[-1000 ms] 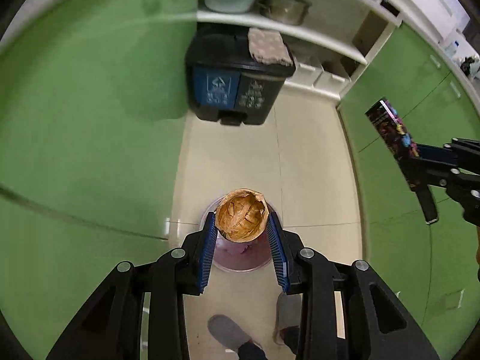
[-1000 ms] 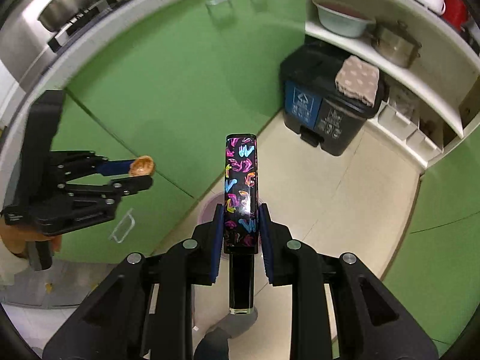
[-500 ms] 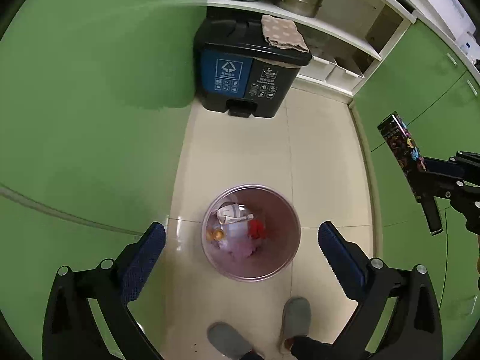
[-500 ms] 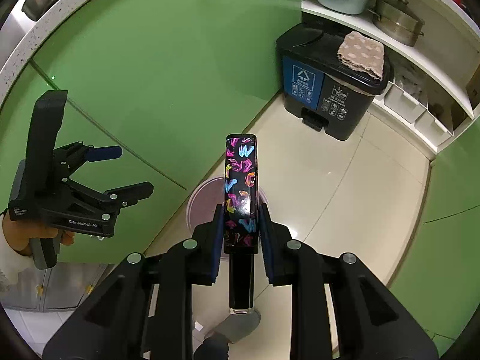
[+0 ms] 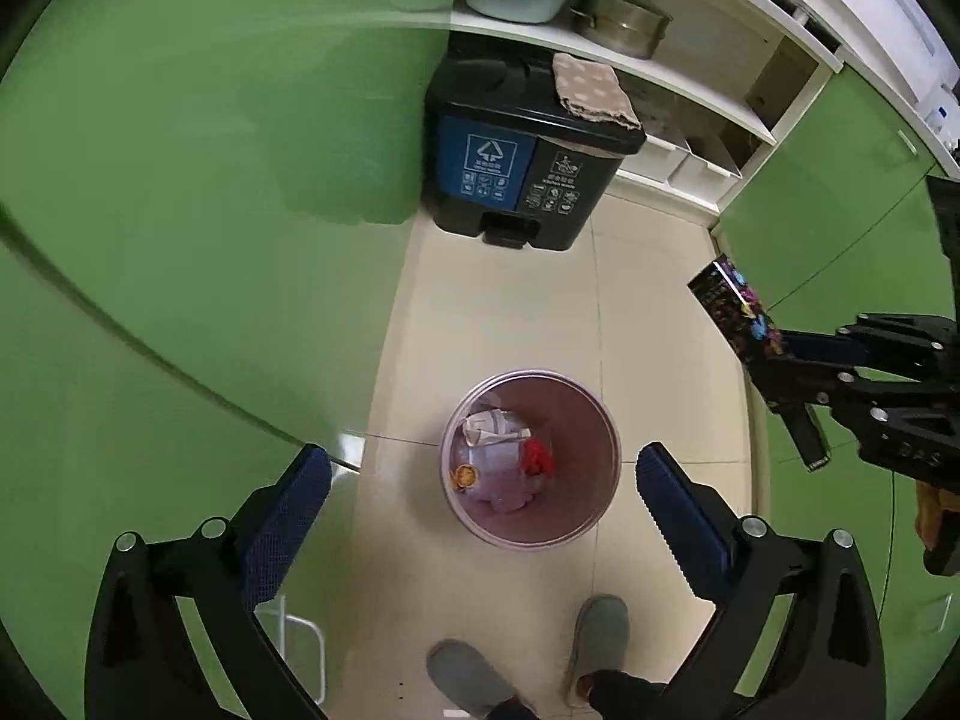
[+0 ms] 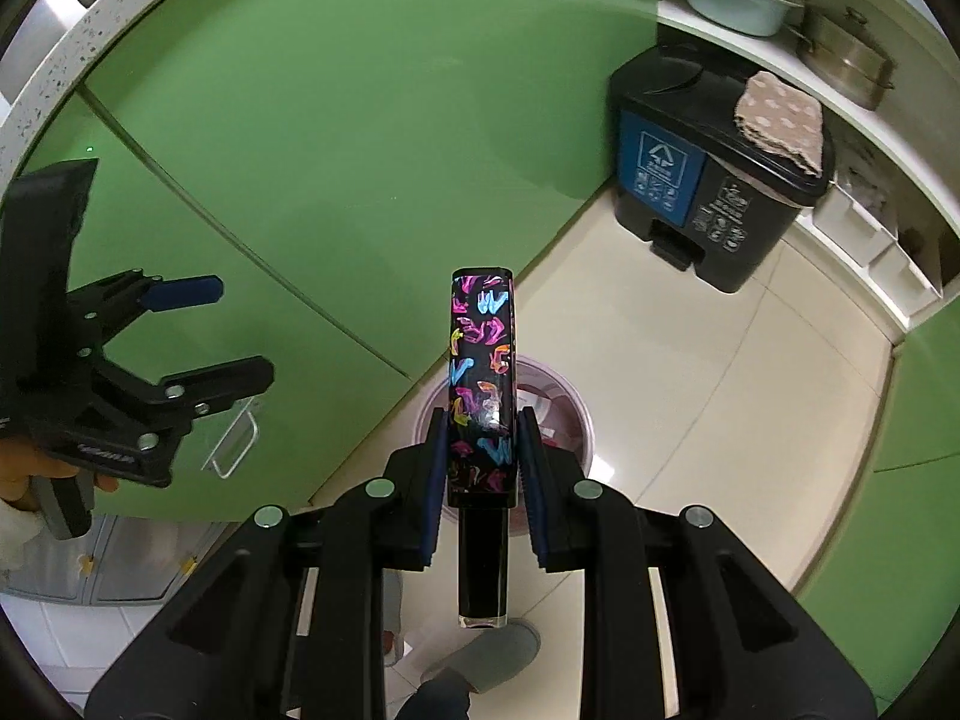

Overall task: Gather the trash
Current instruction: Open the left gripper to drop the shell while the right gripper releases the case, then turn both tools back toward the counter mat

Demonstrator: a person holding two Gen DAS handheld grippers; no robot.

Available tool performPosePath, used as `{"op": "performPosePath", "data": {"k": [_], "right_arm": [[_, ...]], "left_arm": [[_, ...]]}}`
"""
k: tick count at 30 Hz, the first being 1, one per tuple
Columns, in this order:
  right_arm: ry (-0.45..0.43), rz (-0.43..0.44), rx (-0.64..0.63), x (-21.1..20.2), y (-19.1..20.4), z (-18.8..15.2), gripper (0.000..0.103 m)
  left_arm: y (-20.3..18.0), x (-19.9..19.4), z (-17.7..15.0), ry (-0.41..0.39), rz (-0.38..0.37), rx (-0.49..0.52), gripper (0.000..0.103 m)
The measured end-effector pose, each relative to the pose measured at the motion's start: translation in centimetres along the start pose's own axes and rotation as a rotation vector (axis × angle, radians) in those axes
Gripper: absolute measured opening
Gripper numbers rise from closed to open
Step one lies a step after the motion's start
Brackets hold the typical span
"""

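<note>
Green glossy cabinet fronts (image 5: pixel 180 180) flank cream tiled floor (image 5: pixel 492 312). Landmark: round pink wastebasket (image 5: pixel 594 516) on floor. Beyond it, black two-compartment pedal bin (image 5: pixel 528 168), beige dotted cloth (image 5: pixel 591 87) on its lid. Left tool (image 5: pixel 480 498) directly above wastebasket, jaws wide apart, nothing between. Right tool (image 6: pixel 480 450) above wastebasket rim, jaws opening, pads flanking black tube with multicoloured print (image 6: pixel 480 372). Inside wastebasket: crumpled white paper (image 5: pixel 489 426), red scrap (image 5: pixel 537 459), orange round piece (image 5: pixel 465 475).
</note>
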State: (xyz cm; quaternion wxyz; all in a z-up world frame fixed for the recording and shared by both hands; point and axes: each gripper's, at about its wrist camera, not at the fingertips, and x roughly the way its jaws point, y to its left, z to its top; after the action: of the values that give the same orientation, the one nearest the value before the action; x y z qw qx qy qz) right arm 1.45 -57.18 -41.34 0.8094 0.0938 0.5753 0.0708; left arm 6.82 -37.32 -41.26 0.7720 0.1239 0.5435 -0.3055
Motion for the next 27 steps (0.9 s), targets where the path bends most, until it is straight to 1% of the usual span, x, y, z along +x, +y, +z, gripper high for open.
{"op": "performPosePath", "data": {"k": [1, 2, 3, 10, 13, 16, 18, 22, 26, 27], "right_arm": [[-0.005, -0.004, 0.009, 0.1, -0.1, 0.1, 0.051], [-0.023, -0.006, 0.022, -0.1, -0.3, 0.2, 0.073], [-0.042, -0.008, 0.033, -0.4, -0.4, 0.2, 0.092], [-0.009, -0.049, 0.050, -0.8, -0.8, 0.0, 0.095], [-0.010, -0.058, 0.061, -2.0, -0.8, -0.2, 0.096], [-0.008, -0.064, 0.065, -3.8, -0.5, -0.2, 0.096], [-0.011, -0.071, 0.064, -5.8, -0.1, -0.1, 0.096], [-0.015, -0.091, 0.057, -10.1, 0.8, 0.3, 0.096], [-0.021, -0.098, 0.042, -15.9, 2.2, 0.8, 0.098], [-0.021, -0.099, 0.036, -17.5, 2.7, 1.0, 0.098]], "left_arm": [[0.1, -0.1, 0.0, -0.003, 0.005, -0.001, 0.098], [0.2, -0.2, 0.1, -0.004, 0.007, -0.002, 0.098], [0.3, -0.3, 0.1, -0.004, 0.009, -0.002, 0.098], [0.1, -0.8, -0.1, 0.012, 0.013, -0.004, 0.098], [-0.3, -1.5, 0.0, 0.012, 0.010, 0.002, 0.098], [-1.1, -3.3, 0.2, 0.010, 0.004, 0.009, 0.098], [-1.6, -4.6, 0.5, 0.006, 0.001, 0.016, 0.098], [-3.0, -8.8, 0.8, -0.005, -0.008, 0.018, 0.098], [-4.3, -14.4, 1.0, -0.021, -0.004, 0.008, 0.098], [-4.5, -16.4, 0.9, -0.025, -0.002, -0.003, 0.098]]}}
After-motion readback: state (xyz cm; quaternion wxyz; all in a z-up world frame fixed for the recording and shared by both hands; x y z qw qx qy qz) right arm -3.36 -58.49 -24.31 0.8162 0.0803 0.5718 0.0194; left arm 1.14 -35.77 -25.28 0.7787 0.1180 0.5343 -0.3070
